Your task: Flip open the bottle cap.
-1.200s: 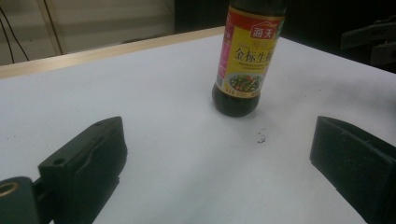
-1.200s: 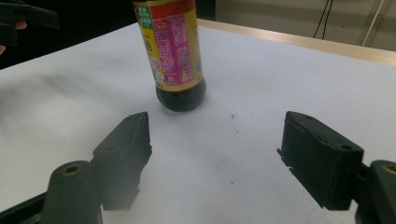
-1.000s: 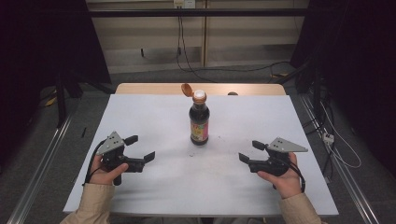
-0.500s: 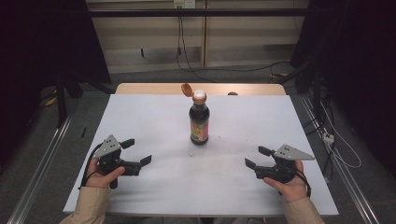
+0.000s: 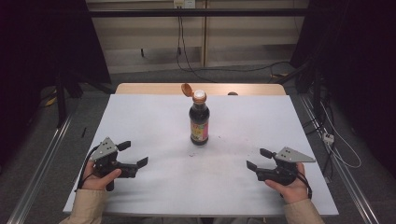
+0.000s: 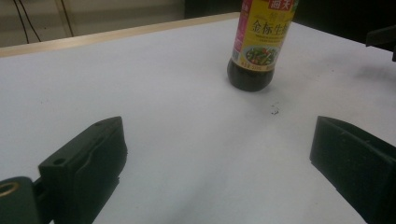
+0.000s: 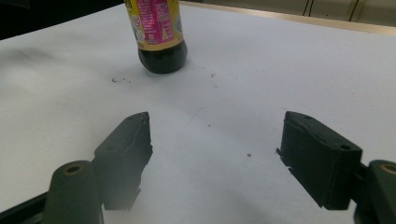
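Mid-table, sauce bottle [image 5: 199, 122], yellow label w/ Chinese text, both tools spread, empty.

White sheet [image 5: 154, 116] covering a wooden table [image 5: 140, 88], small dark specks [image 5: 194, 153] on it; grey floor with metal rails [image 5: 39, 161], black cables [image 5: 182, 51], white power strip [image 5: 328, 138], pale rear wall panels [image 5: 149, 39].

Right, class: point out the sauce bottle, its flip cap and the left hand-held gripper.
sauce bottle [image 5: 199, 128], high view, on its label.
flip cap [image 5: 187, 89], high view, on the open orange lid.
left hand-held gripper [image 5: 133, 154], high view, midway between its fingertips.
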A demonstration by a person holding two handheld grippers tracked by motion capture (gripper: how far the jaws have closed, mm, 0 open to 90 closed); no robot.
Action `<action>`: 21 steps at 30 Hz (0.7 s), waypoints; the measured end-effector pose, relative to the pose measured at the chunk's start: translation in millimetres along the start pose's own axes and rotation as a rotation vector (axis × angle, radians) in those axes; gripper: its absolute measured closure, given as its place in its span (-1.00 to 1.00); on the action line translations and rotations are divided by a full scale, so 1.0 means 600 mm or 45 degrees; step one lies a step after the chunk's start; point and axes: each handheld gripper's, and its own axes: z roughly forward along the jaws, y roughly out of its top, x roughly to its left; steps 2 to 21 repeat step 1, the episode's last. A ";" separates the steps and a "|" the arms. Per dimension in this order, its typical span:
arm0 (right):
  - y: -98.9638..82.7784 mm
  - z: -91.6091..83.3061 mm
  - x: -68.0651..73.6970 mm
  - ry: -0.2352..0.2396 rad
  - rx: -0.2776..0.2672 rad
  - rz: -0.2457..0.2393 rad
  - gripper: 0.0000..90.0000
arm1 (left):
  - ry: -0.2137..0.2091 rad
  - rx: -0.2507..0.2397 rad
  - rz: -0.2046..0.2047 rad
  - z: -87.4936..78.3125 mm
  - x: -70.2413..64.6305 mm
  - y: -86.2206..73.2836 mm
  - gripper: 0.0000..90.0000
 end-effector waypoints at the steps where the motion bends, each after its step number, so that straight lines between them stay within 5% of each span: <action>1: 0.000 0.000 0.000 -0.001 -0.003 0.000 -0.45 | -0.003 0.002 0.001 0.001 0.000 0.000 -0.92; 21: 0.000 0.000 0.000 -0.001 -0.003 0.000 -0.45 | -0.003 0.002 0.001 0.001 0.000 0.000 -0.92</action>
